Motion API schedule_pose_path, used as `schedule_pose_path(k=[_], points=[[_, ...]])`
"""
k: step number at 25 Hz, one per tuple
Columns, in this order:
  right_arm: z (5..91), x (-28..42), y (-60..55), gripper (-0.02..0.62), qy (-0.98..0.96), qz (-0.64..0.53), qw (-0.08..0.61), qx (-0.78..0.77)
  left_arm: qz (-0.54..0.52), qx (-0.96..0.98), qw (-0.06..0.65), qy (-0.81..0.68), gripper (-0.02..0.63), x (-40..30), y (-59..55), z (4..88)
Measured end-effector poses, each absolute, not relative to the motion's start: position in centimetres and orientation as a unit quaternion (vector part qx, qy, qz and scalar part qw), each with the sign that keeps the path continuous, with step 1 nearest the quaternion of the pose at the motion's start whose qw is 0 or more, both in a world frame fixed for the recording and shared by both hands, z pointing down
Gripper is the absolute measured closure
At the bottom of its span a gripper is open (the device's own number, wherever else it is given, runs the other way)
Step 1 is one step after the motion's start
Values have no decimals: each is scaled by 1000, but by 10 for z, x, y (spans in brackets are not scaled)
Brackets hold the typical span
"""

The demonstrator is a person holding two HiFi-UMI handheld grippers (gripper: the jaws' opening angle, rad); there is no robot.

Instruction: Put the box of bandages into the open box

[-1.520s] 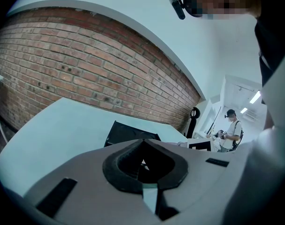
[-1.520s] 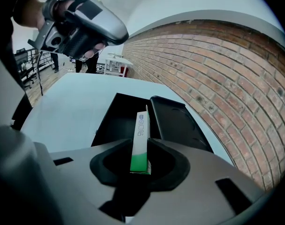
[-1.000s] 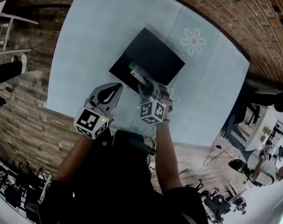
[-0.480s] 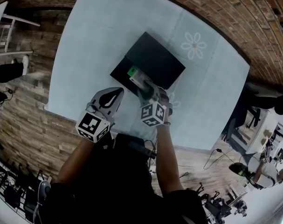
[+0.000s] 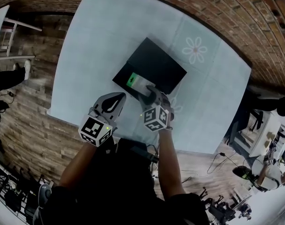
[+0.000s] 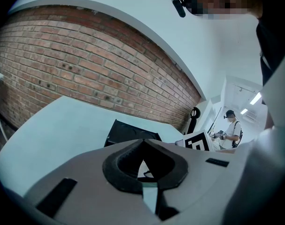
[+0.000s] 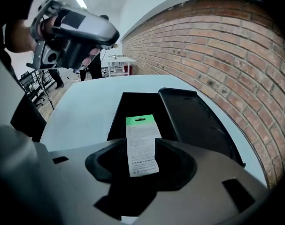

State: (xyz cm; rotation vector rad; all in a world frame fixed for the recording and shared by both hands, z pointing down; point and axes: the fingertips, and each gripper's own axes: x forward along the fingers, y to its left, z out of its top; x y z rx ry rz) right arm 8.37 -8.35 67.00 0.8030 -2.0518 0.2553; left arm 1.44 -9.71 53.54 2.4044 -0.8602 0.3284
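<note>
A black open box [image 5: 163,67] lies on the light blue table [image 5: 100,41], its lid [image 7: 194,121] spread beside it. The white box of bandages [image 5: 135,81] with a green end rests inside the open box's near part. My right gripper [image 5: 149,92] hangs over its near end. In the right gripper view the bandage box [image 7: 141,144] sits between the jaws of the right gripper [image 7: 142,149]. They have just been opening and stand clear of it on both sides. My left gripper [image 5: 121,96] is shut and empty, left of the open box [image 6: 128,132].
A white flower print [image 5: 195,48] marks the table beyond the box. The table's near edge [image 5: 86,121] runs just under both grippers. A brick wall [image 6: 86,64] stands behind the table. A person [image 6: 232,128] and furniture are far off.
The bandage box went from tilted in the right gripper's grip to lying down in the black box. The right jaws spread apart. The left gripper stayed put.
</note>
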Motion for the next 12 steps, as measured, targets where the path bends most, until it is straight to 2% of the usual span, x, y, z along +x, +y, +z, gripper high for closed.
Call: schedule_pose_path(k=[3,7,12], points=[[663,86,-86,397,-829,119,424,344,121,897,279,-320,575,14,-97,535],[643,93,-91,520,-828,156,364,397,119,899,276,-319,575,12,-96,532],[621,100,-95,549,-815,203,286,461,113,903,268,-317,575,10,-96,524]])
